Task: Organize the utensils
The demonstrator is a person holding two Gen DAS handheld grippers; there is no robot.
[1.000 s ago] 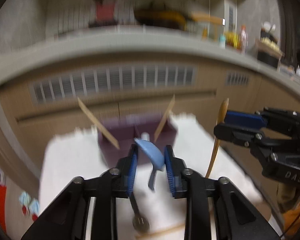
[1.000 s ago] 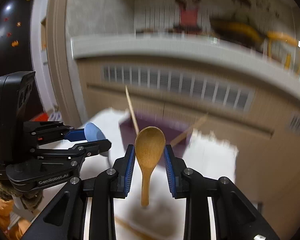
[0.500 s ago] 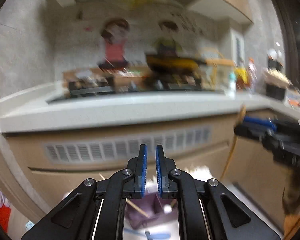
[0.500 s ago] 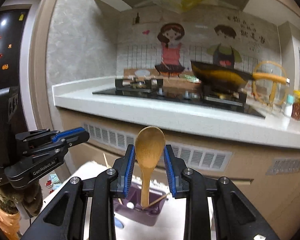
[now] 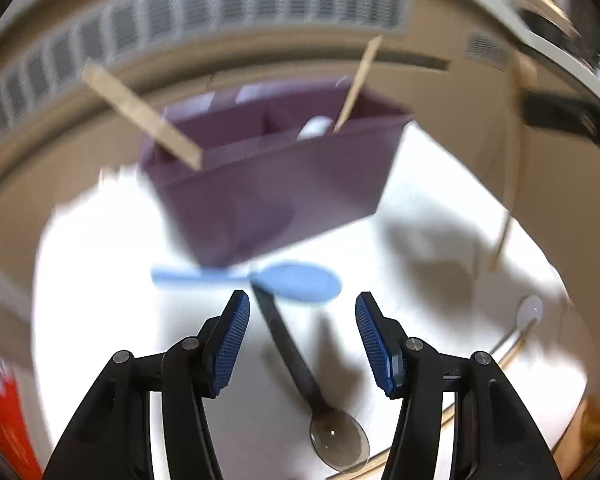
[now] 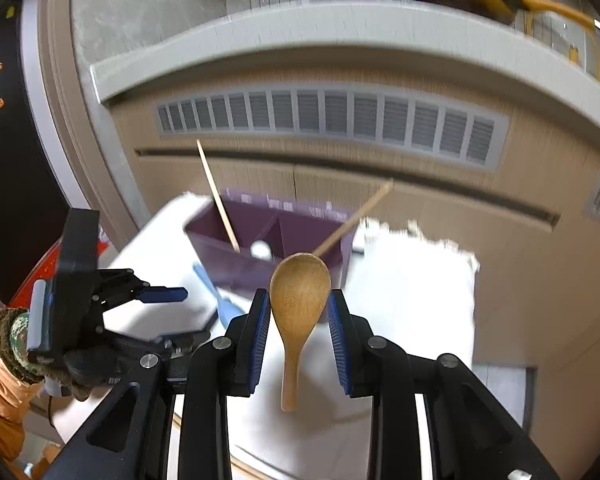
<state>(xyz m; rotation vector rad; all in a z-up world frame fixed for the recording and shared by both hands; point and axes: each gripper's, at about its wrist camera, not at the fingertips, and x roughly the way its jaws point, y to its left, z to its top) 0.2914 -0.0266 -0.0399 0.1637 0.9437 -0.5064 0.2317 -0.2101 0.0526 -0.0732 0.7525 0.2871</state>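
Note:
A purple two-compartment organizer box [image 5: 268,184] stands on a white cloth, with two wooden sticks [image 5: 140,114] and a white-tipped item leaning in it. A blue spoon [image 5: 296,282] lies on the cloth in front of the box. A dark metal spoon [image 5: 300,372] lies between my fingers. My left gripper [image 5: 302,340] is open and empty, just above these spoons. My right gripper [image 6: 298,320] is shut on a wooden spoon [image 6: 298,308], bowl up, held above the cloth near the box [image 6: 260,248]. The left gripper [image 6: 156,300] shows in the right wrist view.
A metal utensil and a wooden stick [image 5: 520,332] lie at the cloth's right edge. A beige cabinet with a vent grille [image 6: 332,120] and a grey countertop [image 6: 340,24] stand behind the table. The white cloth [image 6: 412,280] extends right of the box.
The blue spoon left my left gripper and now lies on the cloth. The left gripper swung up, shut, then came back down and opened. The right gripper kept the wooden spoon and tilted down.

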